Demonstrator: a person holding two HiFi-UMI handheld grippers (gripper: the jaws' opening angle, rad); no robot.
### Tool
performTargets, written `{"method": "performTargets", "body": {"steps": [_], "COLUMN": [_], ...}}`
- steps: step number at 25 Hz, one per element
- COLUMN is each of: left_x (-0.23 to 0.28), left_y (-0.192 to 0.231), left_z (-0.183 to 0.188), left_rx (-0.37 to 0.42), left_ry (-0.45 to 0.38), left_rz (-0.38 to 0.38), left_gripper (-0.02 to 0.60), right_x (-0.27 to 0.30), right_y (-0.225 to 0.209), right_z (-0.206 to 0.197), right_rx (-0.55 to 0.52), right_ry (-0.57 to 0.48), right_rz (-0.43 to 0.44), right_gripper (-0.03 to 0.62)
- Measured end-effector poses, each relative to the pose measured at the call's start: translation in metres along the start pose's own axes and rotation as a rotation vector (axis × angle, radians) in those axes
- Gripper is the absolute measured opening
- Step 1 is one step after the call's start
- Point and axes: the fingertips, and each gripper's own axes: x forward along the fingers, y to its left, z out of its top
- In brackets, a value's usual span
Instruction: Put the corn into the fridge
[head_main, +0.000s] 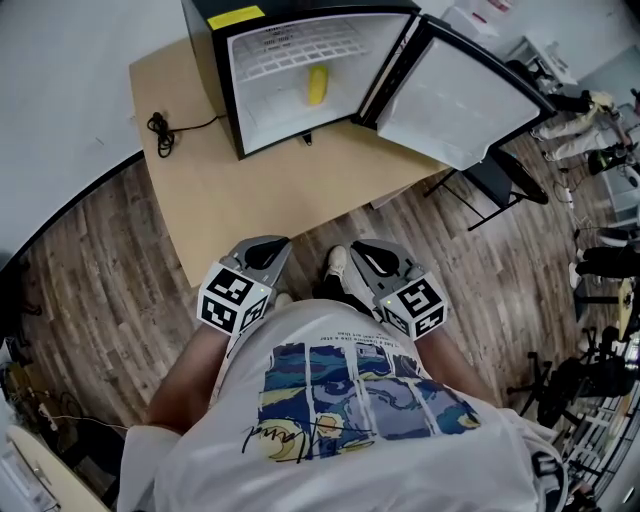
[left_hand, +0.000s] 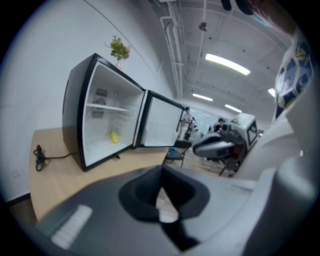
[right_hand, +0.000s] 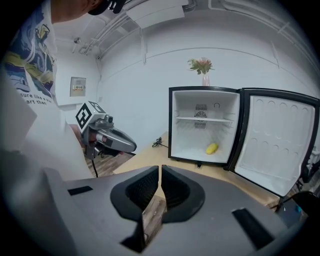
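Note:
A yellow corn cob (head_main: 316, 85) (left_hand: 114, 136) (right_hand: 212, 148) lies on the floor of the small black fridge (head_main: 228, 95) (right_hand: 170, 125). The fridge's door (head_main: 450, 100) (right_hand: 277, 140) is swung wide open to the right. Both grippers are held close to the person's body, well back from the wooden table (head_main: 250, 200). My left gripper (head_main: 264, 245) (left_hand: 161, 172) is shut with nothing in it. My right gripper (head_main: 372, 250) (right_hand: 160, 172) is also shut and empty. Each one points toward the fridge.
A black power cable (head_main: 160, 130) lies coiled on the table, left of the fridge. A vase of flowers (right_hand: 205, 75) stands on top of the fridge. A black chair (head_main: 500, 180) stands beside the open door. Equipment and stands crowd the floor at the right (head_main: 600, 340).

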Motion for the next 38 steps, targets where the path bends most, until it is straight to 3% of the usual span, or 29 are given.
{"method": "performTargets", "body": {"steps": [29, 38], "left_x": [-0.031, -0.027], "left_y": [0.028, 0.040], "left_z": [-0.015, -0.009], "left_rx": [-0.046, -0.073], "left_ry": [0.001, -0.013], "left_rz": [0.084, 0.127], "left_gripper": [0.009, 0.009], "right_x": [0.029, 0.043], "right_y": [0.022, 0.011], "right_z": [0.017, 0.018], "right_rx": [-0.082, -0.103], "right_ry": [0.015, 0.029], "right_rz": [0.070, 0.109], "right_gripper": [0.018, 0.017]}}
